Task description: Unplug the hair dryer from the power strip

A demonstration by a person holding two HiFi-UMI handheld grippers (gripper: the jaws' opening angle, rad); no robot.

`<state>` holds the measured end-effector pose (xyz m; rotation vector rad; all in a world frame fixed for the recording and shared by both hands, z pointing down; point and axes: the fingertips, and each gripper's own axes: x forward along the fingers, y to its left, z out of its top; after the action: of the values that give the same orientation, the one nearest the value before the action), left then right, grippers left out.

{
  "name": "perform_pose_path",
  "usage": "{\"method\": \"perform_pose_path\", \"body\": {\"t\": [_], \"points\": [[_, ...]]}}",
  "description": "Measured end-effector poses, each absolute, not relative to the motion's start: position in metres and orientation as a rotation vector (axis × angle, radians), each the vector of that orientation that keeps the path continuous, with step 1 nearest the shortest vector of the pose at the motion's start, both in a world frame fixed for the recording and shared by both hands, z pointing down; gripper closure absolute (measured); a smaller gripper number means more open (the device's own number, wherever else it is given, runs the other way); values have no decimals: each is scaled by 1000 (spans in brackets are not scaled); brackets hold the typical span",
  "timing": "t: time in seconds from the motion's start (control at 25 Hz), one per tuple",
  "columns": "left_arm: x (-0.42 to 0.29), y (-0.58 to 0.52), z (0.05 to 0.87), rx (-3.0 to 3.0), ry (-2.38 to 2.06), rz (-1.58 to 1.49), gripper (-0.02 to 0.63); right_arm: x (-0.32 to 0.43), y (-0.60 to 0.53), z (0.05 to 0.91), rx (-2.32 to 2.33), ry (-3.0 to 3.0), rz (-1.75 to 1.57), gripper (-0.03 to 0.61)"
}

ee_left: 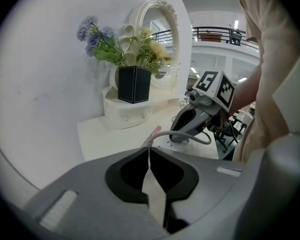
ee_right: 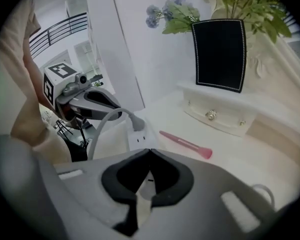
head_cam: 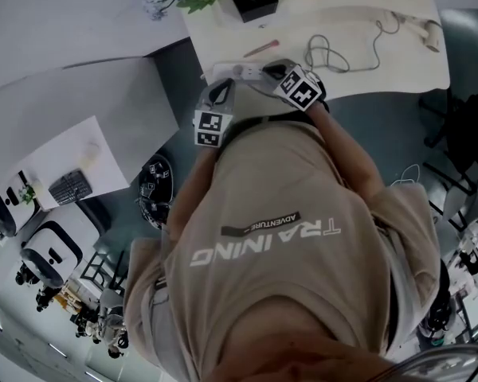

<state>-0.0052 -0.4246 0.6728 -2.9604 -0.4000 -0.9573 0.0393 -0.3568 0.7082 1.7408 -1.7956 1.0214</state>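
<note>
The white power strip (head_cam: 237, 72) lies at the table's near edge. In the right gripper view a grey plug (ee_right: 135, 122) sits in the power strip (ee_right: 140, 140), and its cable (ee_right: 102, 124) arcs off to the left. The hair dryer (head_cam: 431, 33) lies at the table's far right, with its cable (head_cam: 334, 54) looped across the top. My left gripper (ee_left: 149, 150) is shut and holds nothing, just short of the plug (ee_left: 148, 141). My right gripper (ee_right: 150, 152) is also shut and holds nothing, a little short of the strip. Each gripper shows in the other's view.
A black vase (ee_right: 220, 54) of flowers stands on a white drawer box (ee_right: 217, 113) at the back, in front of a white-framed mirror (ee_left: 162, 39). A pink brush (ee_right: 186, 144) lies beside the strip. The person's torso fills the lower part of the head view.
</note>
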Motion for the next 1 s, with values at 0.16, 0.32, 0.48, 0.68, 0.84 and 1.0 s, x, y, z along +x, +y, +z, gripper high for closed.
{"method": "perform_pose_path", "body": {"t": [0.16,0.32,0.48,0.68,0.84,1.0], "points": [[-2,-423,679,-2914,-489,-916,585,38,-360,707,1692,-1744,1000,574],[10,-421,682,-2868,-537,-877,523,39,-362,707,1789,-1751,1088,574],[24,-416,687,-2824,-580,-889,524,40,-362,707,1820,-1748,1121,574],[33,-417,689,-2844,-603,-899,523,40,-362,707,1788,-1750,1091,574],[36,-417,687,-2828,-615,-956,527,40,-361,707,1786,-1766,1088,574],[34,-413,685,-2764,-641,-964,549,40,-360,707,1781,-1786,1069,574]]}}
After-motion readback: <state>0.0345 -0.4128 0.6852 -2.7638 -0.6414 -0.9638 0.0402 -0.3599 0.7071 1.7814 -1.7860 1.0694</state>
